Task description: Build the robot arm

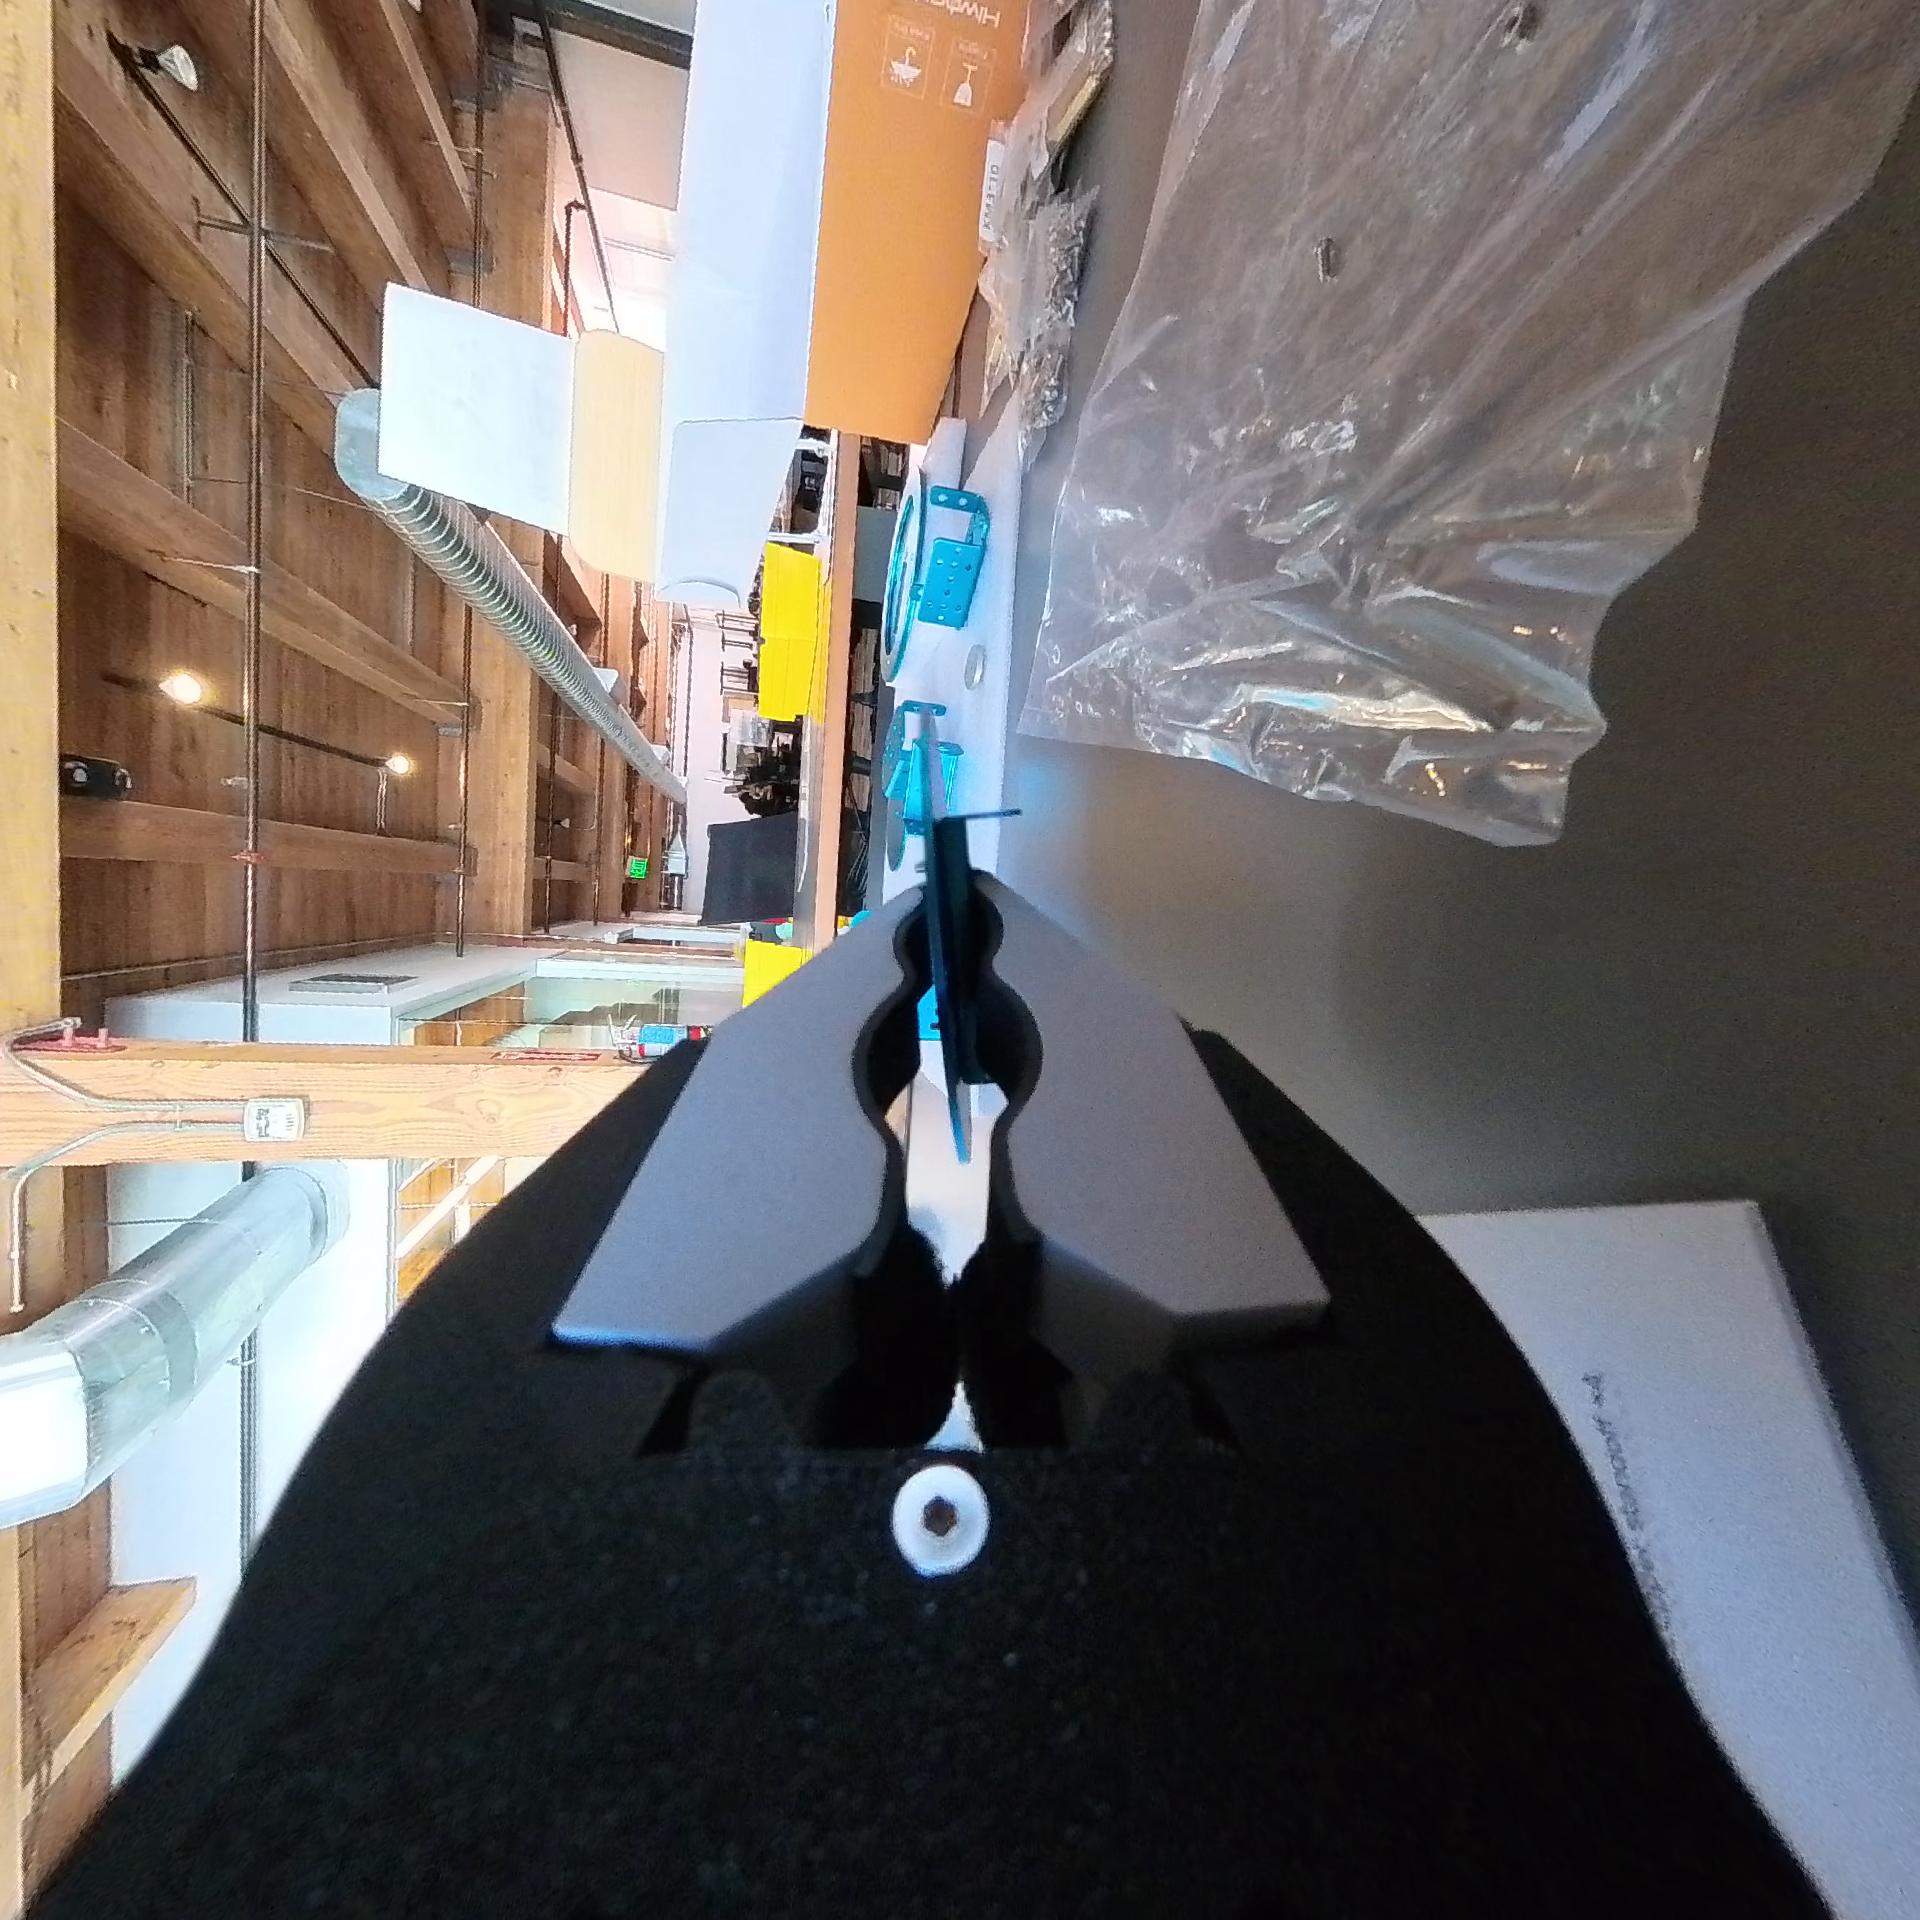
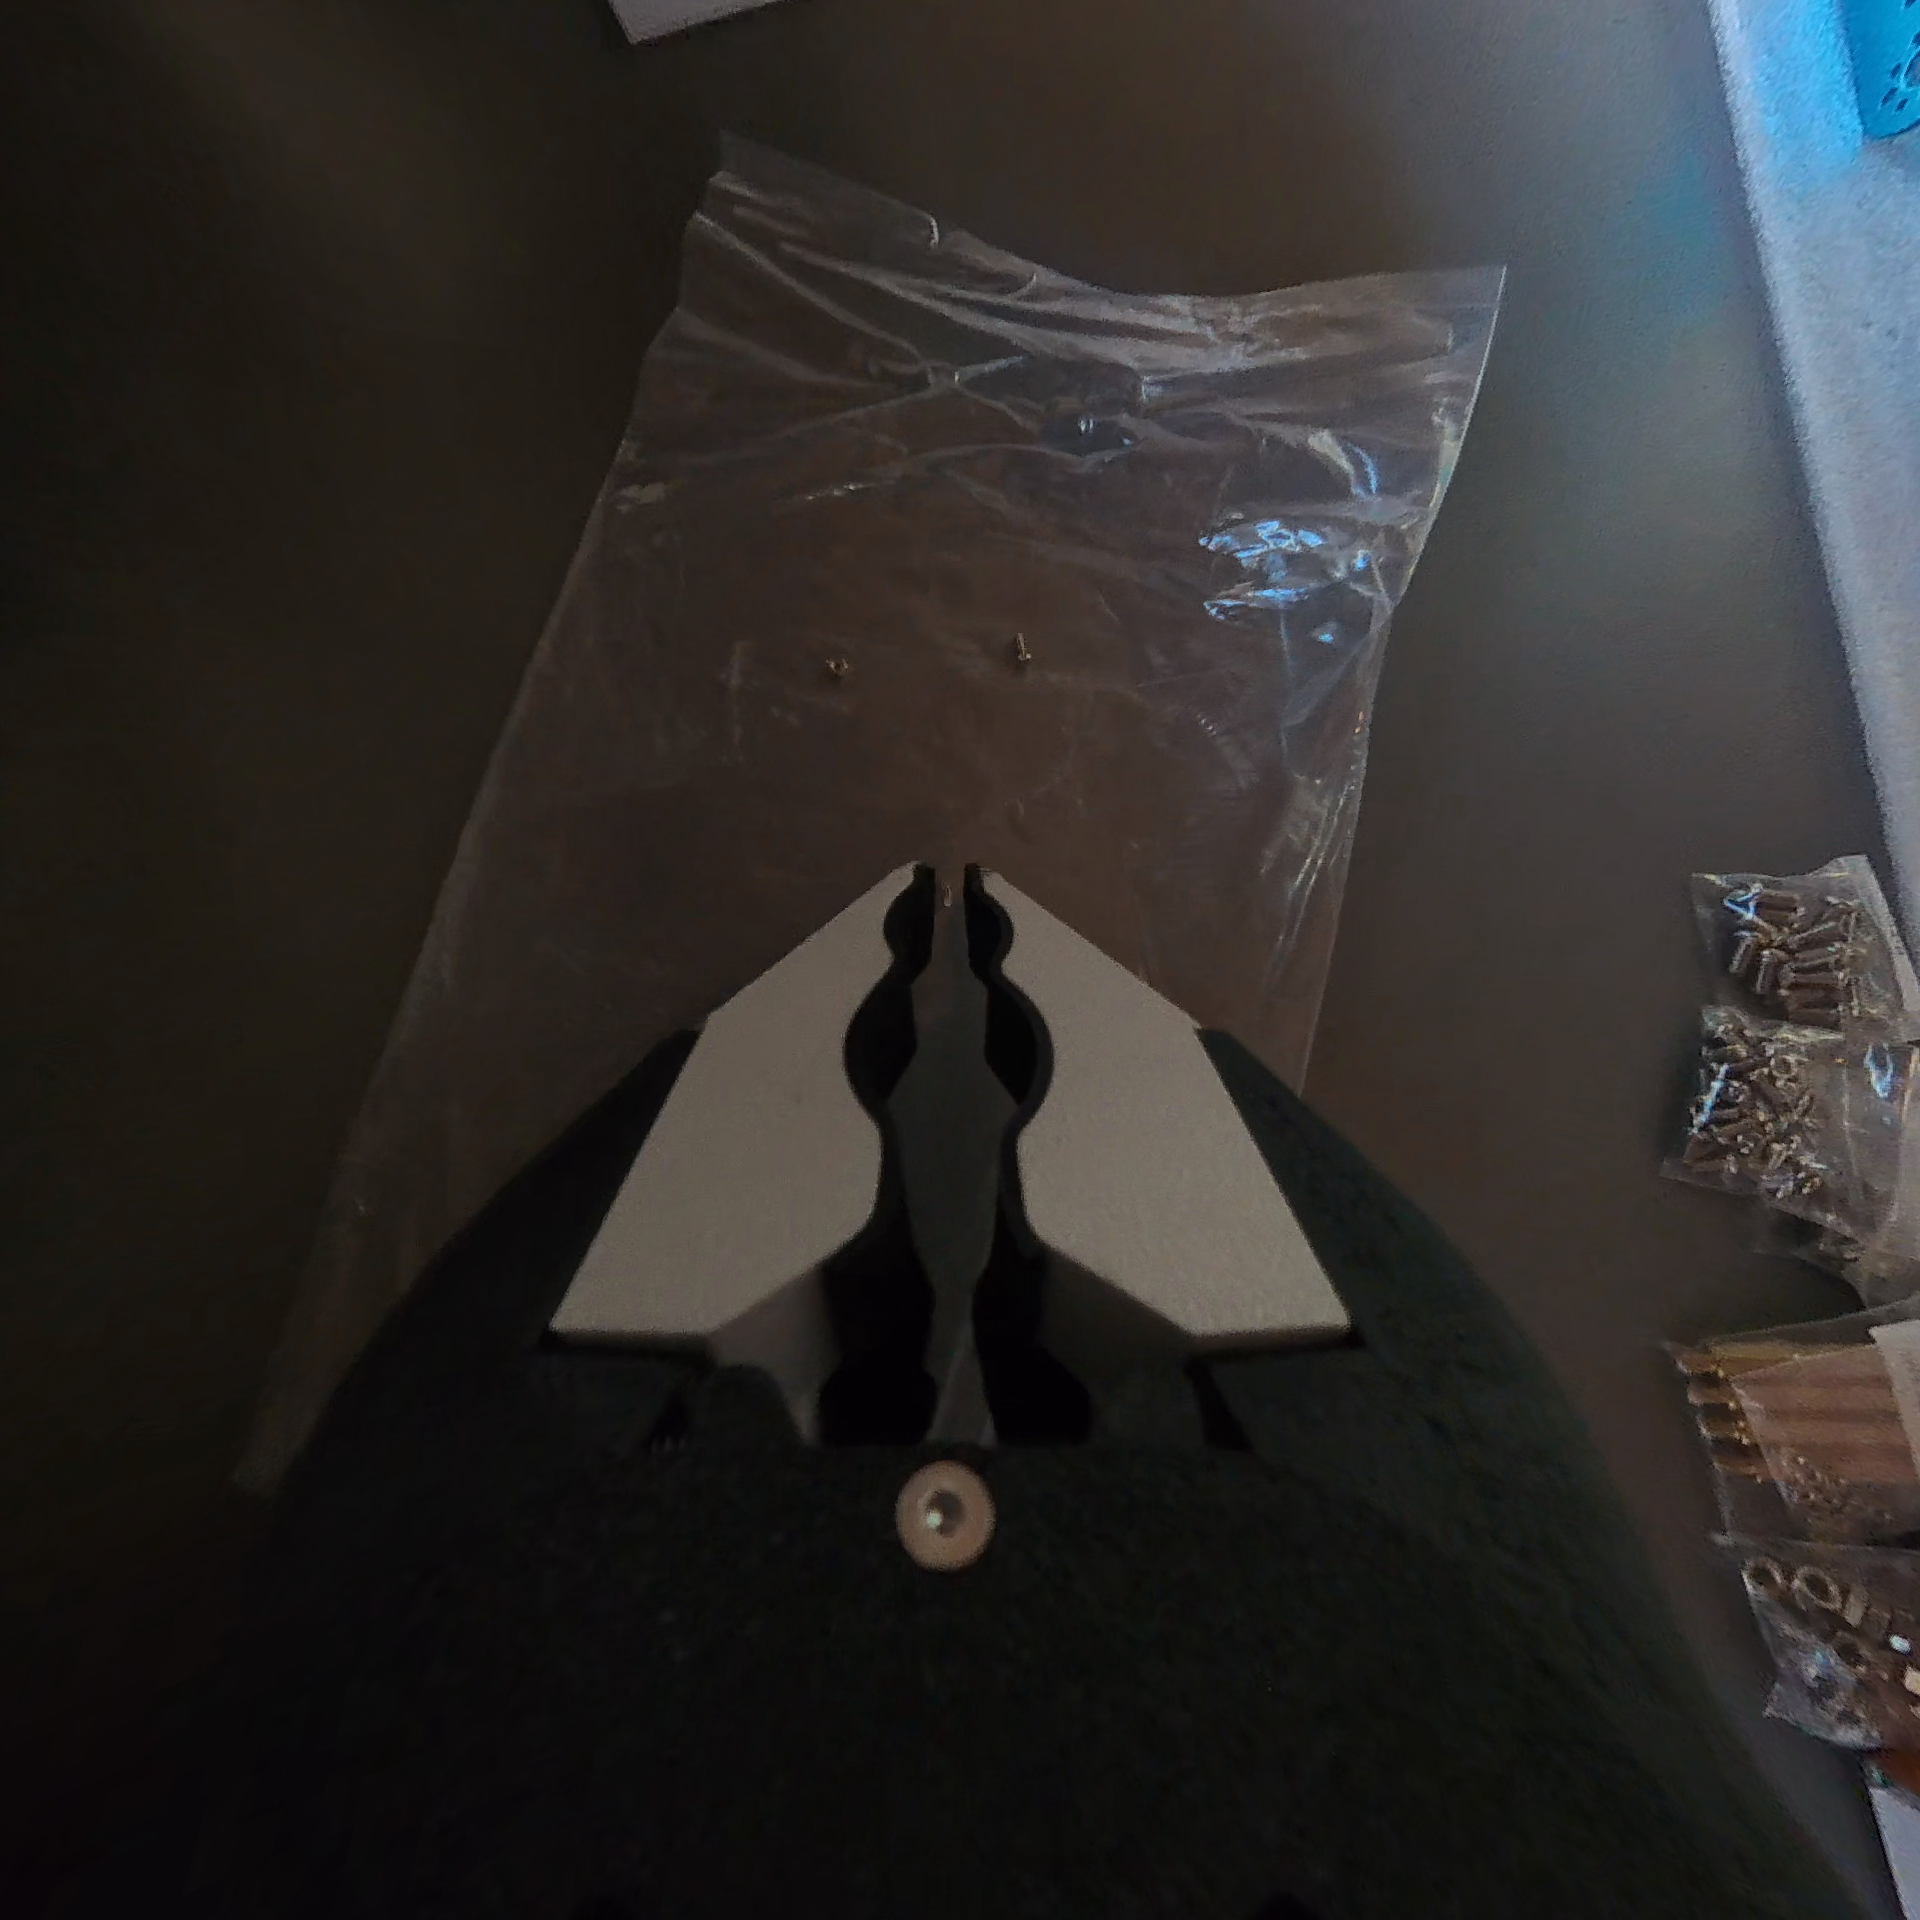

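My left gripper (image 1: 958, 896) is shut on a thin flat blue metal plate (image 1: 951, 966), seen edge-on, which sticks out past the fingertips, above the dark table (image 1: 1455, 1039). My right gripper (image 2: 945, 878) is over a clear plastic bag (image 2: 987, 520) lying flat on the dark table (image 2: 260, 520). Its jaws are closed to a narrow slit on a tiny screw (image 2: 948, 890) at the tips. Two more small screws (image 2: 831, 665) (image 2: 1021, 646) lie on the bag ahead of it. The same bag shows in the left wrist view (image 1: 1351, 416).
Small bags of screws (image 2: 1787, 966), brass standoffs (image 2: 1787, 1423) and nuts (image 2: 1829, 1652) lie at the right. A white foam sheet (image 2: 1829, 312) holds blue metal parts (image 1: 940, 566). An orange box (image 1: 894, 208) and a white foam block (image 1: 1662, 1455) stand on the table. There is about 20 cm between the tips of the two grippers.
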The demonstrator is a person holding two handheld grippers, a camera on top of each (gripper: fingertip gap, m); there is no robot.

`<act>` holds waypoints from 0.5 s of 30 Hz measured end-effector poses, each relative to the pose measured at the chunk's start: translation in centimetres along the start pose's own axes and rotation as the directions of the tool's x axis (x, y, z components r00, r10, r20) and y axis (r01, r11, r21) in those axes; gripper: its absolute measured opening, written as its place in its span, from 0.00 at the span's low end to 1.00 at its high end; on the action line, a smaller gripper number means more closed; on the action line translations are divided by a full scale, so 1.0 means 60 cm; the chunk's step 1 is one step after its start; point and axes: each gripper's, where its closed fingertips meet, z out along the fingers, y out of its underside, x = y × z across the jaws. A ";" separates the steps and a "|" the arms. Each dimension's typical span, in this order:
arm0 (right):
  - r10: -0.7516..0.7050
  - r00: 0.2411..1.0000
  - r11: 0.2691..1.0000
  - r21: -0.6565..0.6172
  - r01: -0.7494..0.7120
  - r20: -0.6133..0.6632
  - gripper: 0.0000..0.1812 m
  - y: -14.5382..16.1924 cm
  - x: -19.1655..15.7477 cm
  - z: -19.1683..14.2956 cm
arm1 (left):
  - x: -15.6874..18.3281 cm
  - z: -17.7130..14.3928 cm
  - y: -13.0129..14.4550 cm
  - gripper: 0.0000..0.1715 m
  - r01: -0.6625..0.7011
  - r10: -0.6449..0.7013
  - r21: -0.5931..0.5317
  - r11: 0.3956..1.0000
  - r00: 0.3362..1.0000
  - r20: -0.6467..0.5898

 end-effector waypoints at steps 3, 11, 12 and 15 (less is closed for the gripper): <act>-0.014 1.000 1.000 -0.018 0.015 0.006 0.04 0.003 -0.006 0.008 | 0.003 0.001 -0.001 0.00 -0.003 0.003 0.001 1.000 1.000 -0.005; 0.016 0.999 1.000 -0.028 -0.015 0.050 0.02 0.004 -0.015 -0.001 | -0.001 -0.002 -0.002 0.00 -0.005 0.005 0.002 1.000 1.000 0.004; 0.014 0.999 0.999 -0.034 -0.012 0.045 0.02 0.006 -0.014 0.001 | -0.002 -0.002 -0.003 0.00 -0.007 0.007 0.005 1.000 1.000 0.005; 0.001 1.000 0.999 -0.053 0.001 0.030 0.03 0.009 -0.013 0.010 | -0.001 -0.002 -0.005 0.00 -0.009 0.009 0.007 1.000 1.000 0.003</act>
